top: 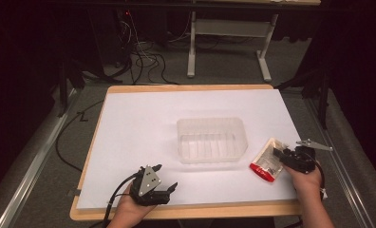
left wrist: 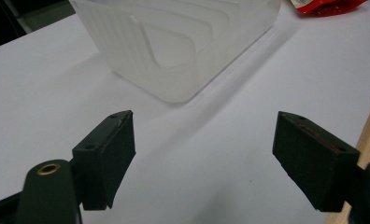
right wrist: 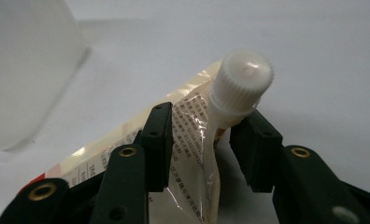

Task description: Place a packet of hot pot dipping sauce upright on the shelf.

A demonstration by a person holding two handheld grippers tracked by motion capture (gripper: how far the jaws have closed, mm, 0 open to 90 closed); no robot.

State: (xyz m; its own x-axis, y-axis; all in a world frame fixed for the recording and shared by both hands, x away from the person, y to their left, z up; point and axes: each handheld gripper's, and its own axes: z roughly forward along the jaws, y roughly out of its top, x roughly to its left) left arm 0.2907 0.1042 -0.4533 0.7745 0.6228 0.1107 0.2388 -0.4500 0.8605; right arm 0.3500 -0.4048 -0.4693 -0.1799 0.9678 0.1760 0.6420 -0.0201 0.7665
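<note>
Left hand (top: 129,206) rests at the near table edge and holds the left gripper (top: 166,176), grey plate up, jaws standing wide apart with nothing between them in the left gripper view. Right hand (top: 308,179) comes in from the near right and holds the right gripper (top: 277,153) pointing left. Its jaws are partly closed, pads (right wrist: 162,140) pressing the thing between them.

a wooden table (top: 88,209) bears white paper (top: 138,118), a clear tub (top: 211,139) and a pouch (top: 267,159).
</note>
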